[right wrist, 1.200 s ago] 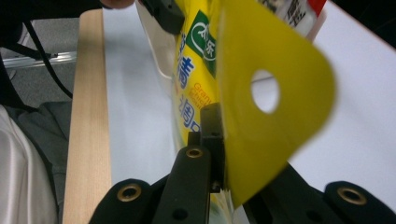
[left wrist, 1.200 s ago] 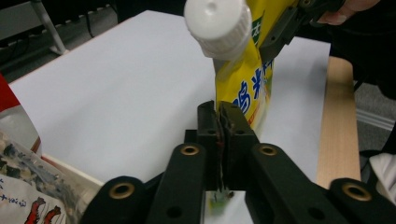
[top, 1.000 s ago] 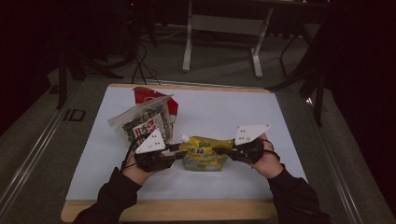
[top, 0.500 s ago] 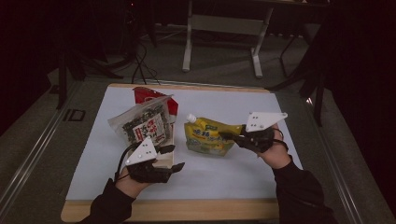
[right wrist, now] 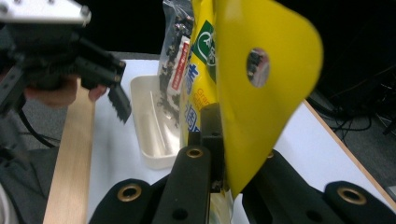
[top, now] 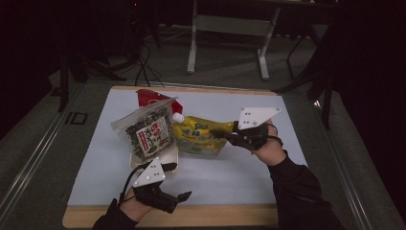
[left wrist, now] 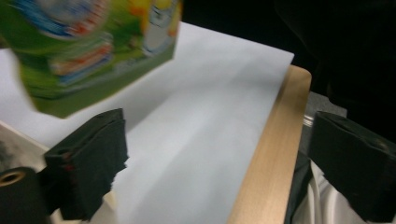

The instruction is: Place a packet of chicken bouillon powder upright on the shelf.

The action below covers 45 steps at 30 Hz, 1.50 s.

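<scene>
Red packet [top: 148, 97] largely hidden behind the seaweed bag [top: 146, 134]; print on both unreadable. Yellow spouted pouch [top: 201, 136] is held off the surface [top: 230, 177], long axis across it, white cap [top: 178, 117] toward the seaweed bag. Right gripper [top: 221, 134] is clamped tight on the pouch's flat yellow edge. Left gripper [top: 178, 181], near the wooden front edge, has just been opening: jaws wide, nothing between them.
</scene>
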{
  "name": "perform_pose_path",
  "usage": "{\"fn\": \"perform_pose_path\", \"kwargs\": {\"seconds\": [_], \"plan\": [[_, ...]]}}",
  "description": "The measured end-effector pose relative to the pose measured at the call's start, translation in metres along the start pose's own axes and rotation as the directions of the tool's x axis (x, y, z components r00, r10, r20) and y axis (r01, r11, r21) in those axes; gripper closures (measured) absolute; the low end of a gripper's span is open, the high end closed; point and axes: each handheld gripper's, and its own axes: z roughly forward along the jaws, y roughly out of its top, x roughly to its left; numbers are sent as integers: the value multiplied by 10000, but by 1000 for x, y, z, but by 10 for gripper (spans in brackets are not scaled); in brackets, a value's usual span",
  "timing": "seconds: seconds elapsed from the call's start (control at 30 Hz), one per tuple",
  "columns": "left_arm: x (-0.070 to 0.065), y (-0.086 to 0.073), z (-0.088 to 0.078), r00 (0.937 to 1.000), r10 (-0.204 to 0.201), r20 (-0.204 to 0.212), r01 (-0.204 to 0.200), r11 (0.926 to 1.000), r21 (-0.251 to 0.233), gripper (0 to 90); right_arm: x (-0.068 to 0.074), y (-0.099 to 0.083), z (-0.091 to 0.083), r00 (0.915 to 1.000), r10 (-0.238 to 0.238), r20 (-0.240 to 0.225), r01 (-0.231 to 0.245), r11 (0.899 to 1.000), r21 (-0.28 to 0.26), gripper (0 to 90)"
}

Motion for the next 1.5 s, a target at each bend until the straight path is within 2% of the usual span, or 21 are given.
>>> {"fn": "perform_pose_path", "kwargs": {"seconds": [0.2, 0.43, 0.57, 0.63, 1.1, 1.17, 1.2, 1.5], "plan": [[-6, -14, 8, 9997, -69, 236, 66, 9999, 141, 12, 3, 11, 17, 9989, -243, -397, 236, 9996, -176, 900], [-13, -31, 19, 9987, 169, 478, -195, 9983, 545, 9, 3, 22, 40, 9943, -293, -1023, 218, 9970, -740, 900], [-17, -38, 24, 9975, 368, 598, -410, 9967, 699, 9, 4, 24, 55, 9902, -297, -1366, 186, 9964, -821, 900], [-18, -41, 26, 9973, 320, 659, -370, 9964, 766, 9, 5, 26, 62, 9883, -318, -1494, 206, 9969, -759, 900], [-16, -49, 30, 9977, 48, 679, -103, 9966, 812, 9, 15, 28, 107, 9707, -243, -2389, 85, 9977, -671, 900], [-16, -49, 30, 9976, 65, 685, -122, 9964, 834, 9, 16, 28, 109, 9691, -238, -2455, 85, 9979, -635, 900], [-16, -49, 30, 9975, 95, 698, -157, 9959, 891, 10, 18, 27, 116, 9663, -216, -2565, 79, 9985, -545, 900], [-16, -50, 30, 9973, 90, 722, -156, 9957, 909, 9, 23, 21, 131, 9623, 102, -2718, -234, 9987, -453, 900]]}}
